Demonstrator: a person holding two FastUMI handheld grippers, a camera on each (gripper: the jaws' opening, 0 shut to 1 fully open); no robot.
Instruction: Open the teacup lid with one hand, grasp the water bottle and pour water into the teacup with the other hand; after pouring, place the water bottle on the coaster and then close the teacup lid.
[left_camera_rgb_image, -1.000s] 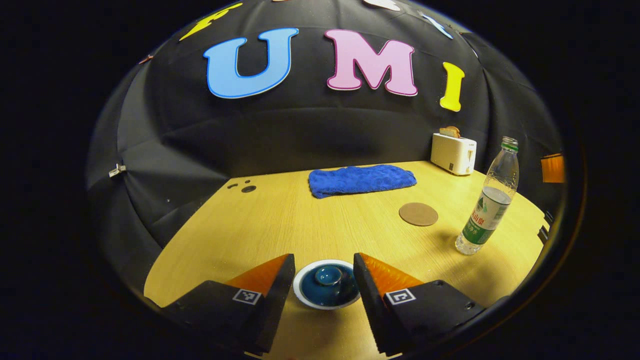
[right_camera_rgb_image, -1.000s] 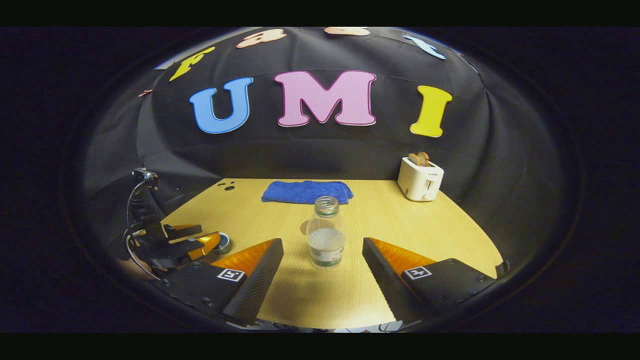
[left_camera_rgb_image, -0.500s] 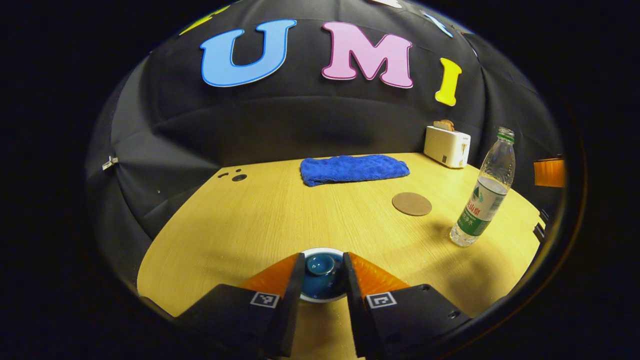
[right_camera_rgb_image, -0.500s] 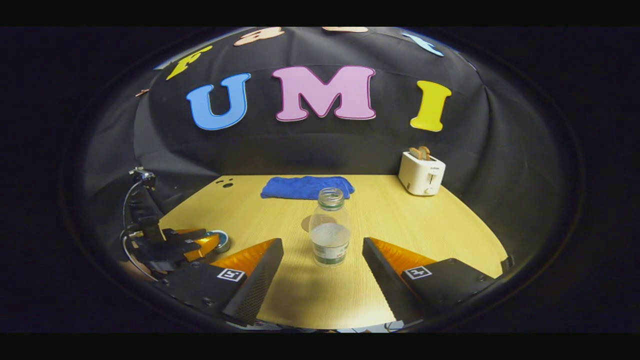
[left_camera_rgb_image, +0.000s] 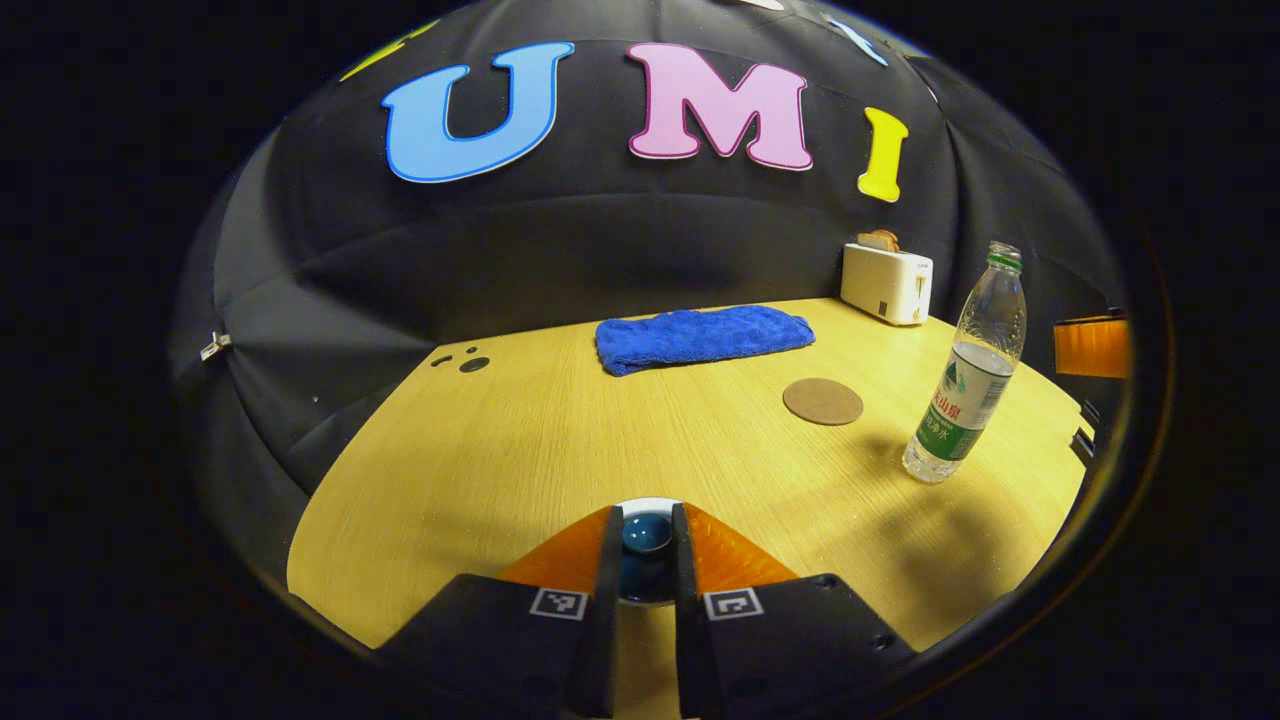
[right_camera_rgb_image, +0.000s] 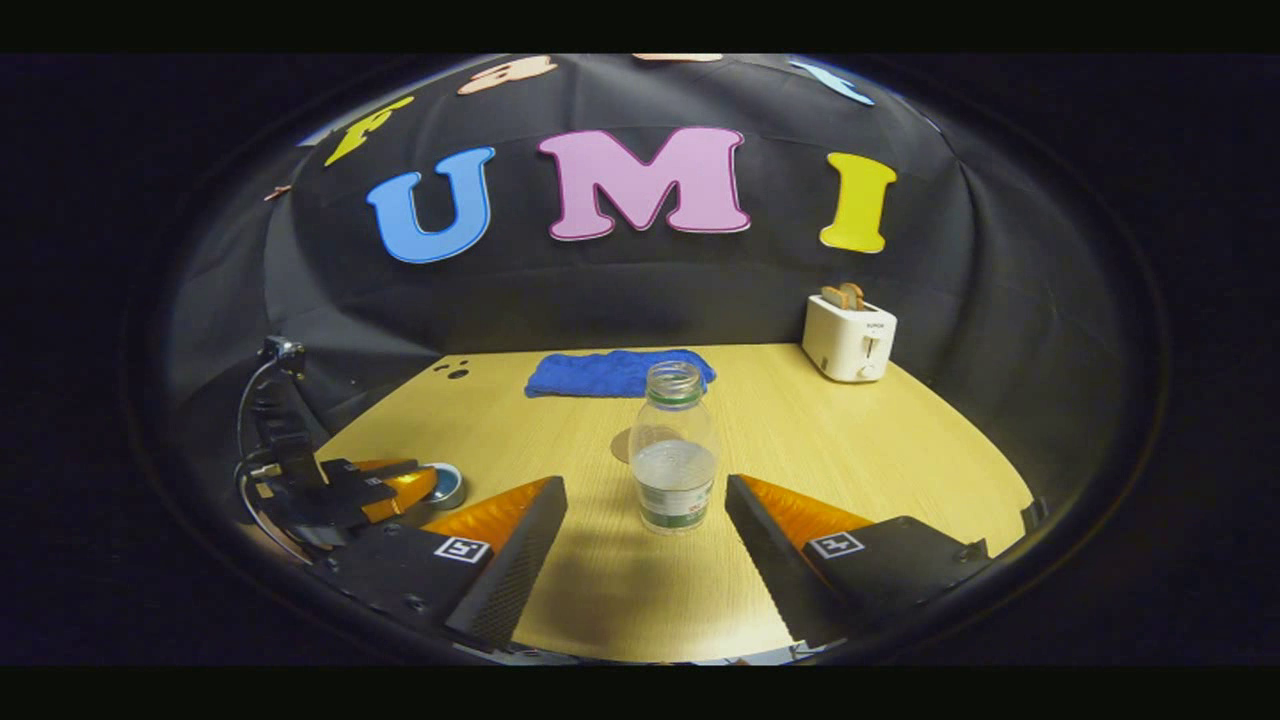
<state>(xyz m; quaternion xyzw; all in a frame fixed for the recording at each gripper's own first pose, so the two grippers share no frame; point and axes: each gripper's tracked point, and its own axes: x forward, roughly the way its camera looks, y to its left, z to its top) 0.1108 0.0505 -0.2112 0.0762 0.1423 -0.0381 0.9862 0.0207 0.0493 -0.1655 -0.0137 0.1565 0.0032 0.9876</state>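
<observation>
My left gripper is shut on the dark blue knob of the teacup lid; the white rim of the teacup peeks out beyond the fingertips. In the right gripper view the same gripper sits over the teacup at the table's left. A clear water bottle with a green label and no cap stands upright just ahead of my open right gripper, untouched. The bottle stands right of the round brown coaster, whose edge shows behind the bottle.
A folded blue towel lies at the back of the wooden table. A white toaster with bread stands at the back right corner. Two small dark holes mark the table's back left.
My left gripper has come down and closed its fingers from wide open onto the lid's knob. The right gripper has drawn a little closer to the bottle, still open.
</observation>
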